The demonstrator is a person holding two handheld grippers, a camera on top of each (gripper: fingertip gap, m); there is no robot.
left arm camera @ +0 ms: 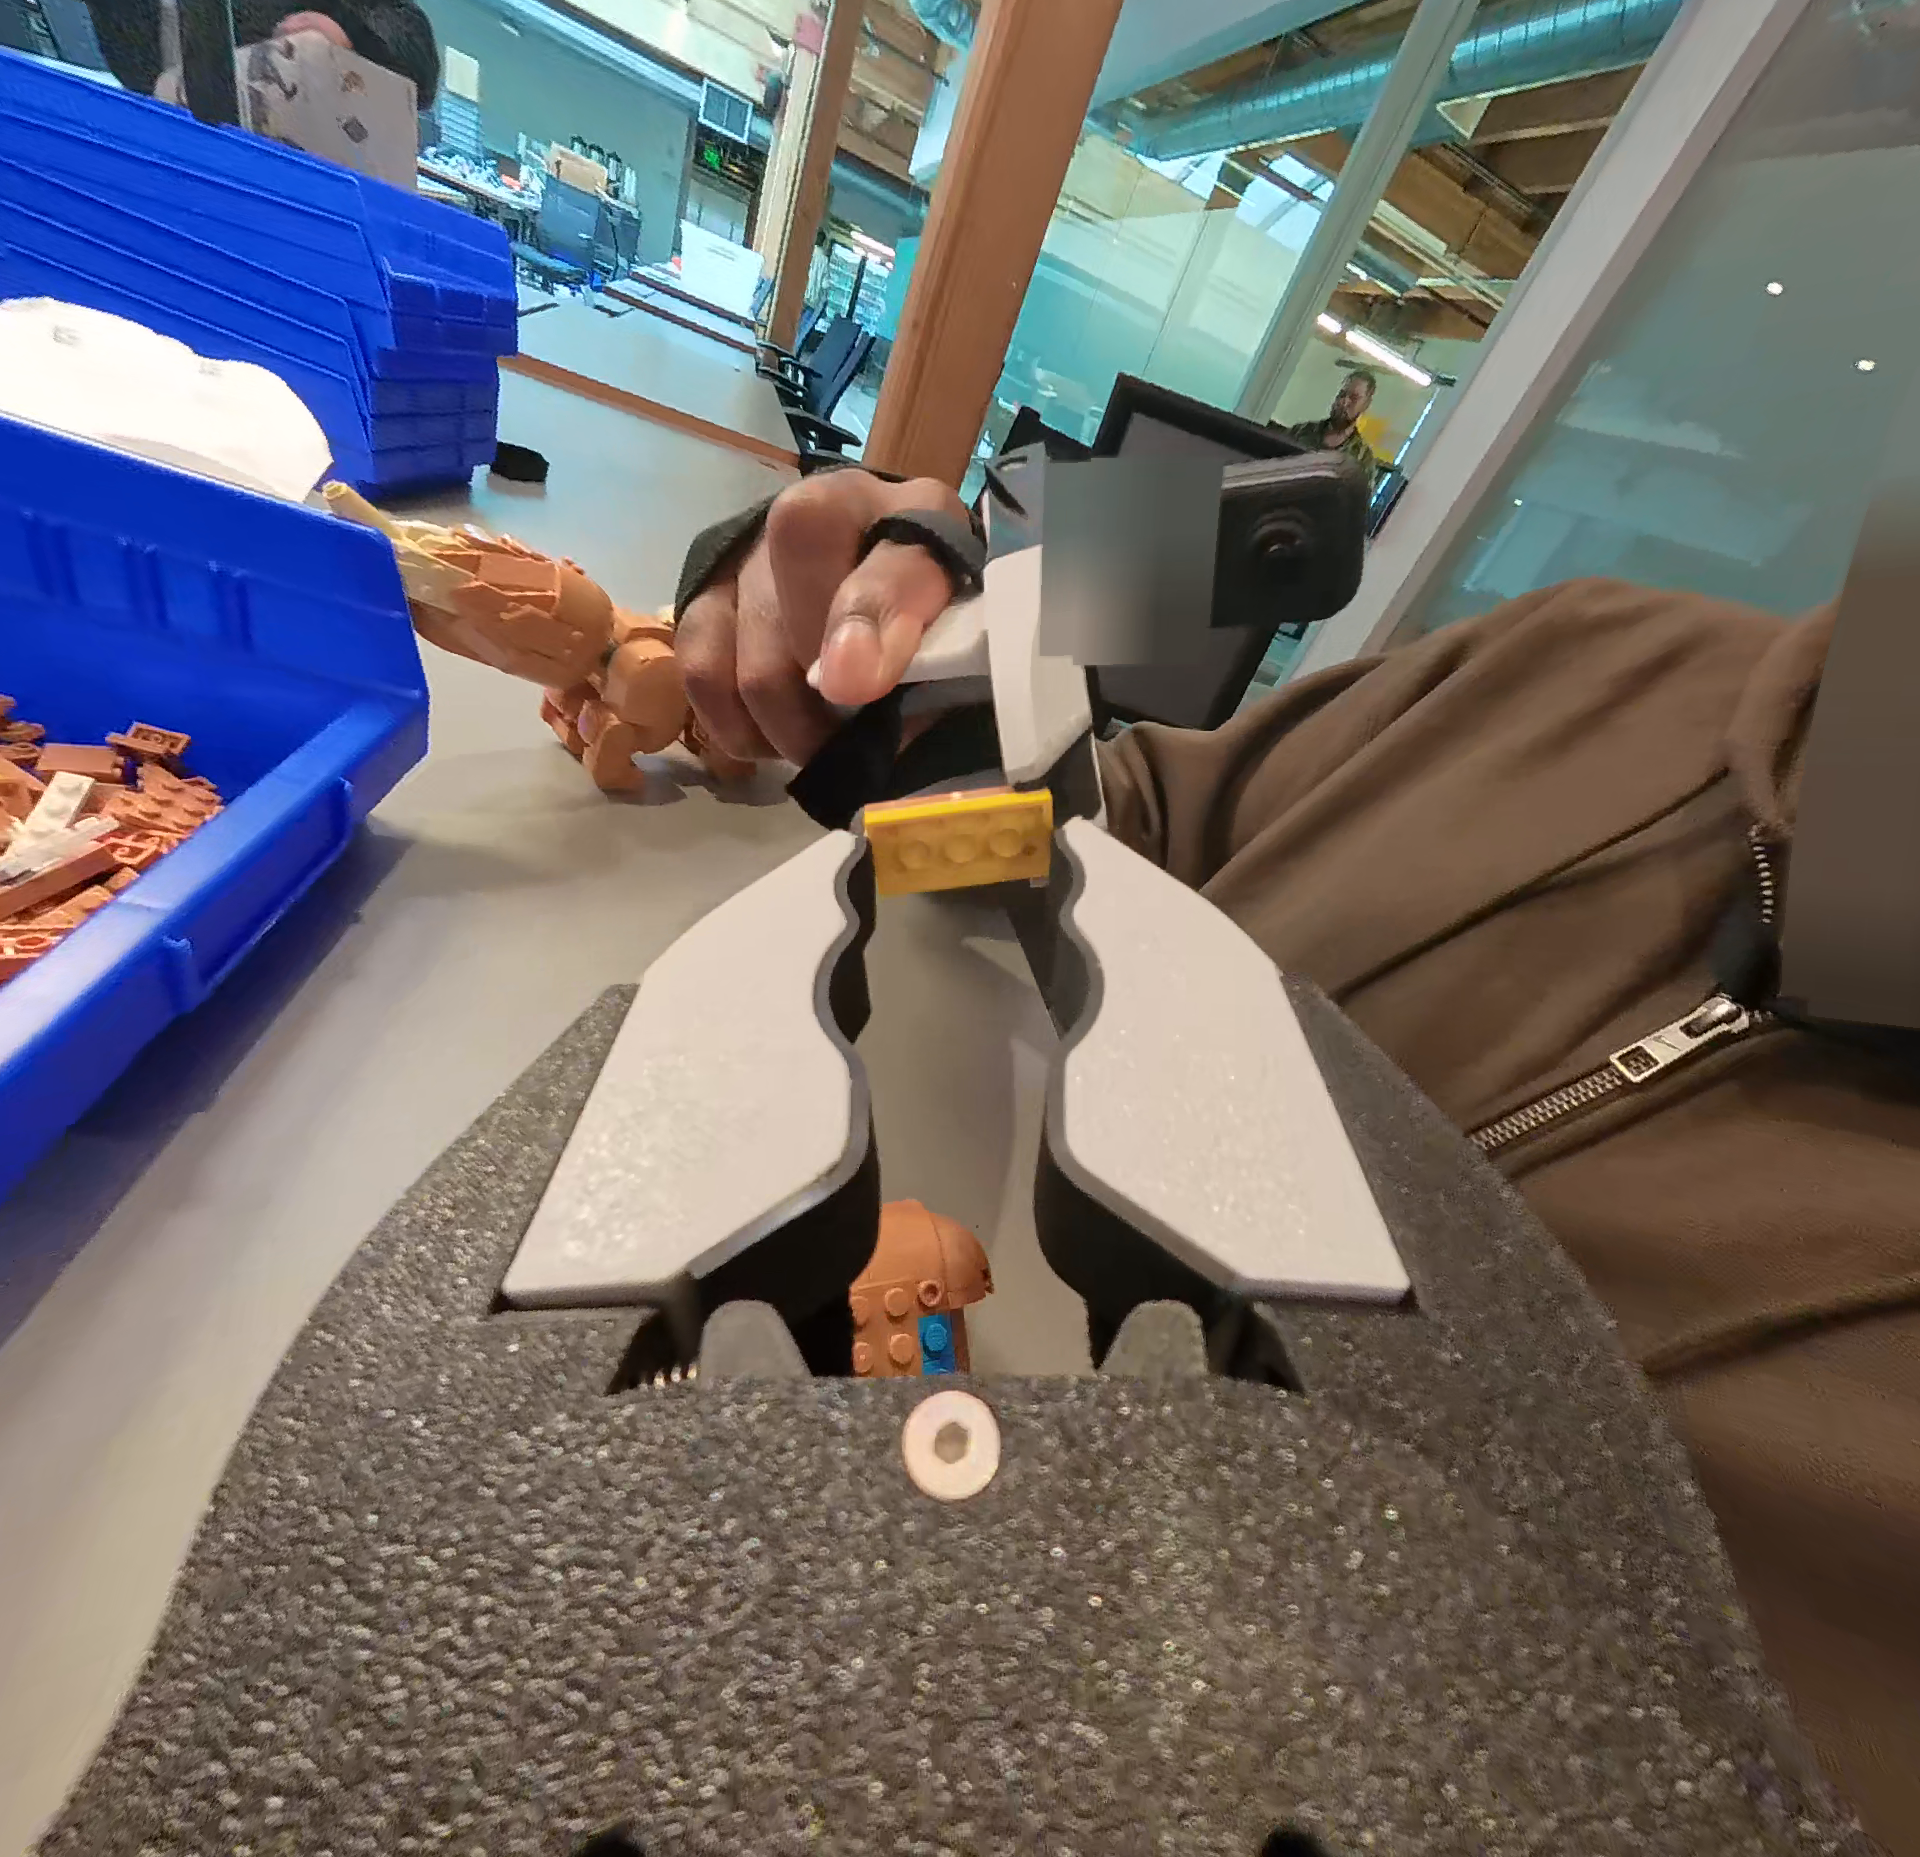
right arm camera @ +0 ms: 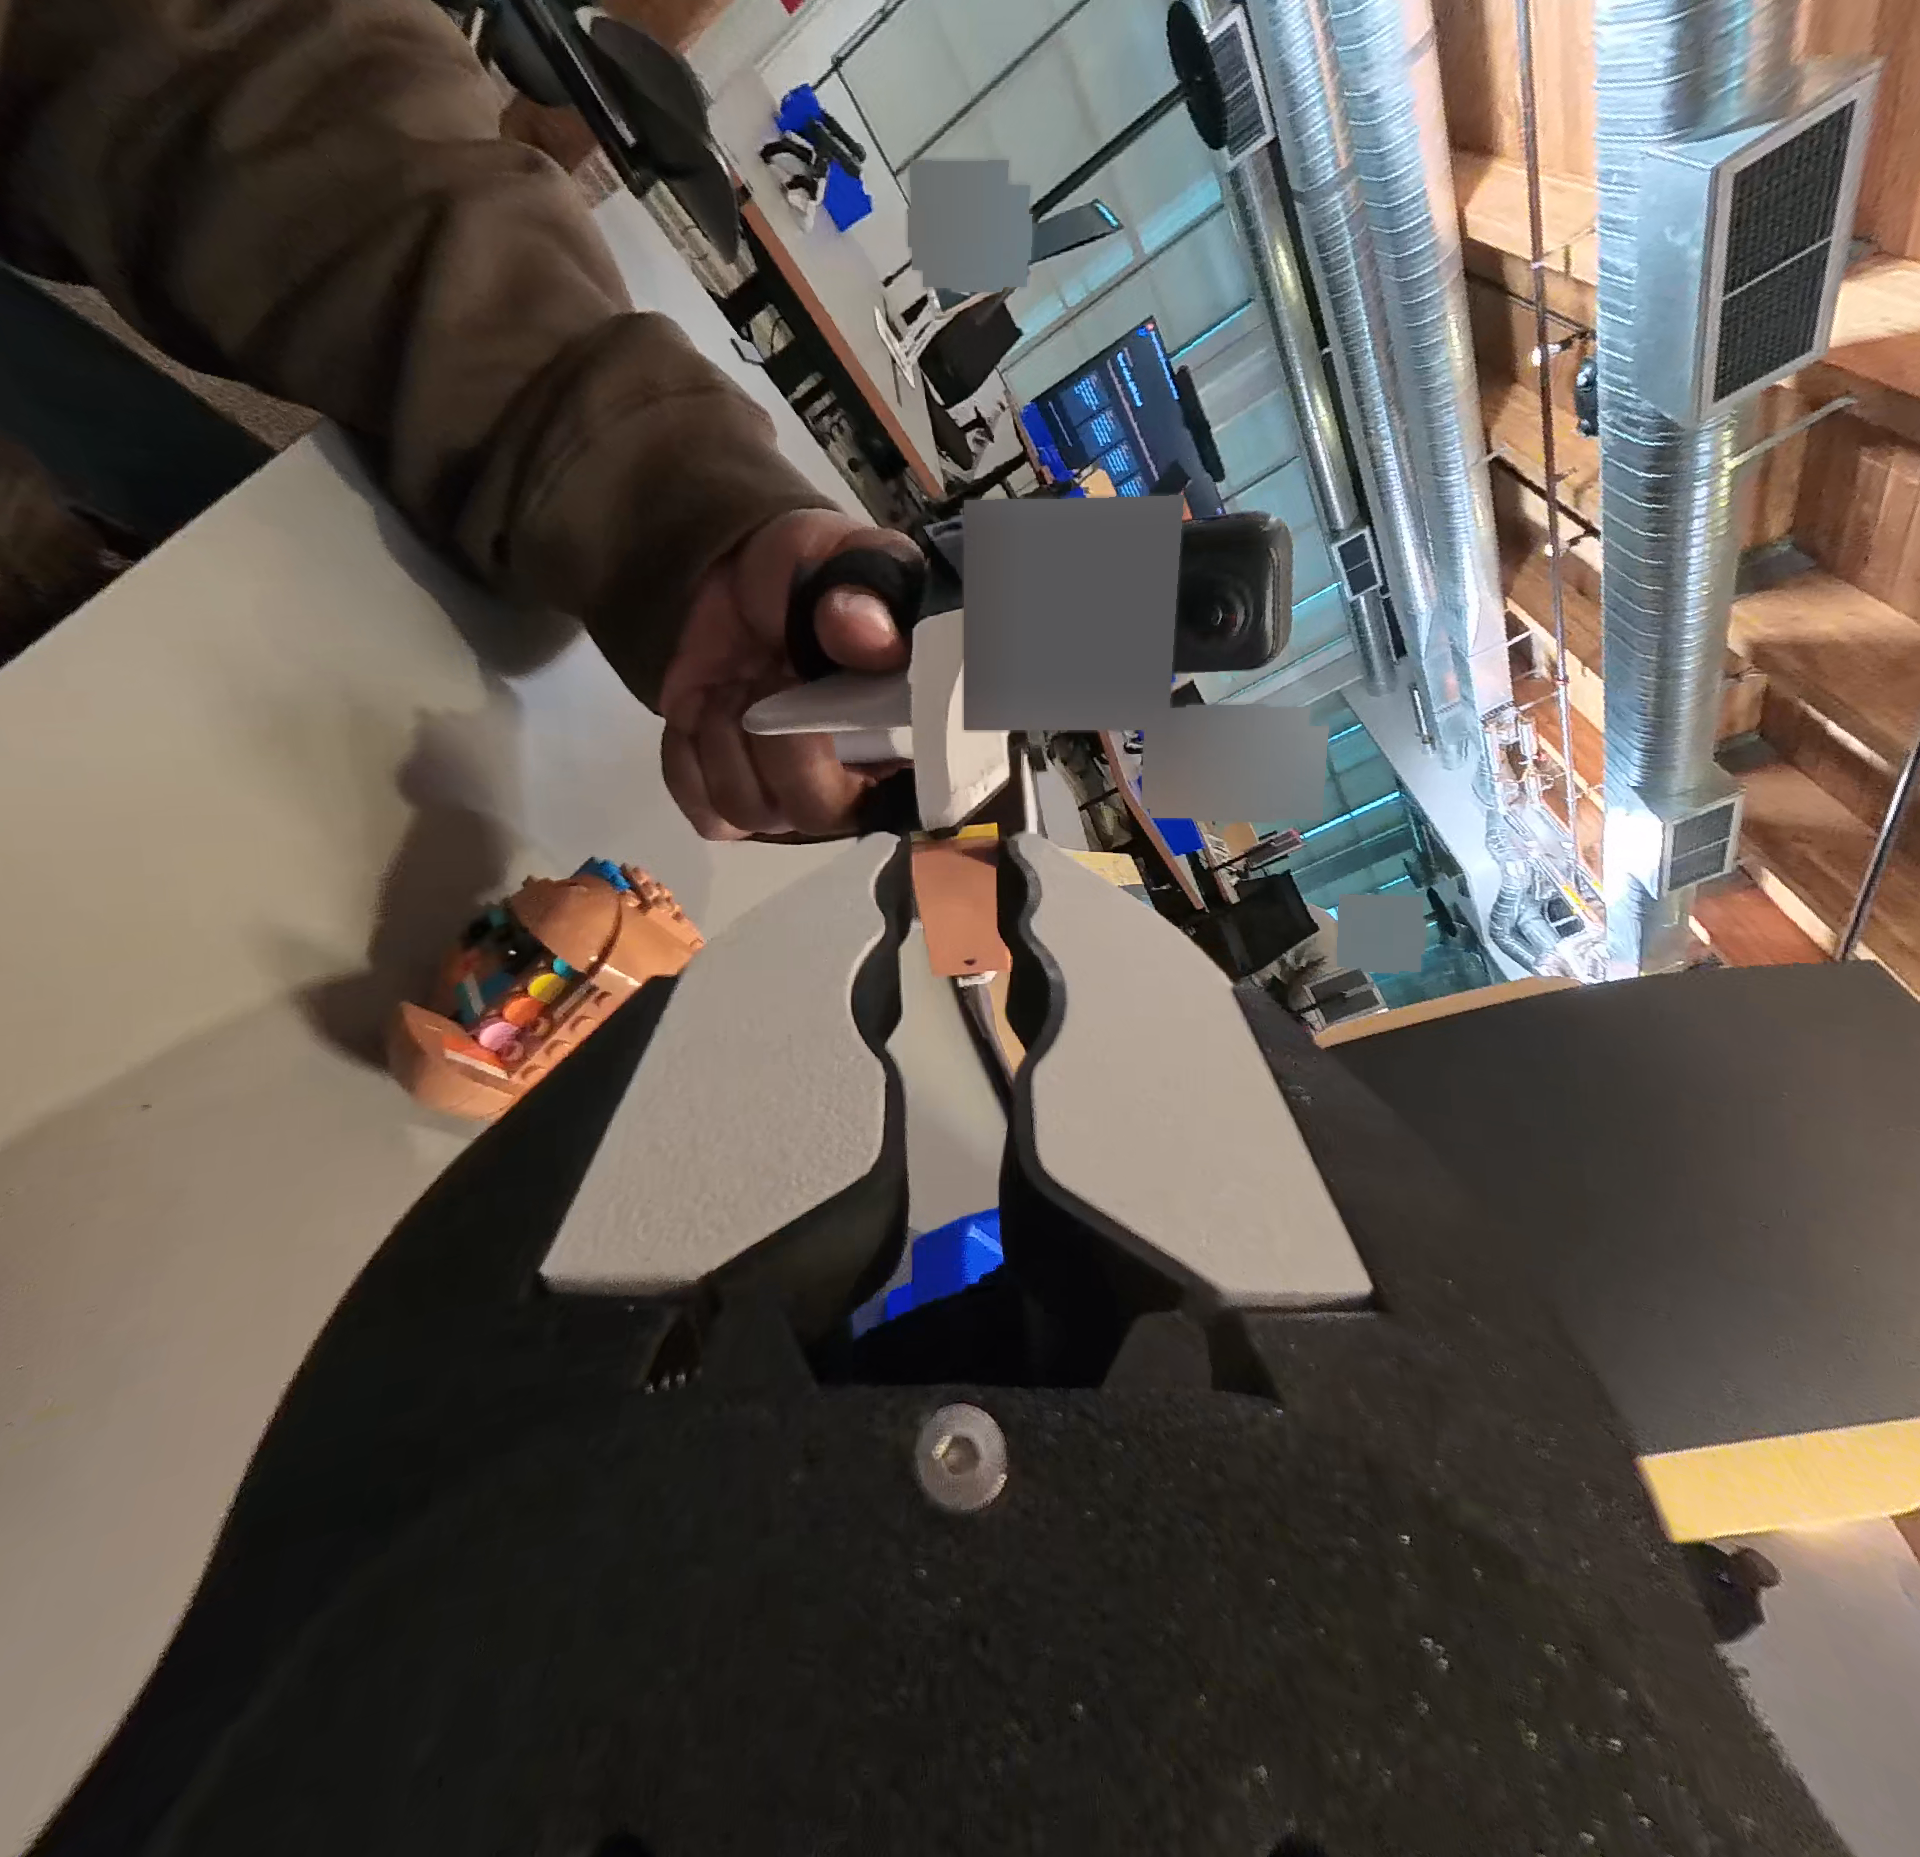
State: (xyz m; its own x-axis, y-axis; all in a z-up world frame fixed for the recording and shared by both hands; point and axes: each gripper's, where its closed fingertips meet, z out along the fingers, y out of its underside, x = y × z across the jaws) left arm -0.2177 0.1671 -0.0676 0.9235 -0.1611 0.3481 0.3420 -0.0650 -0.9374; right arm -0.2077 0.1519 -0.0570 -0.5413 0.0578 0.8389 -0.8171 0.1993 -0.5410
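Only the left wrist view shows the blue bin (left arm camera: 208,685) of loose bricks, left of the left gripper (left arm camera: 961,851); only the right wrist view shows a brown brick figure (right arm camera: 540,986) on the grey table (right arm camera: 260,716), left of the right gripper (right arm camera: 958,893). Each gripper is clenched at its fingertips: the left on a yellow studded plate (left arm camera: 956,846), the right on a brown plate (right arm camera: 956,919).

bin (left arm camera: 260,664) left on table (left arm camera: 468,924) | figure (left arm camera: 582,654) behind bin | bricks (left arm camera: 83,820) in bin
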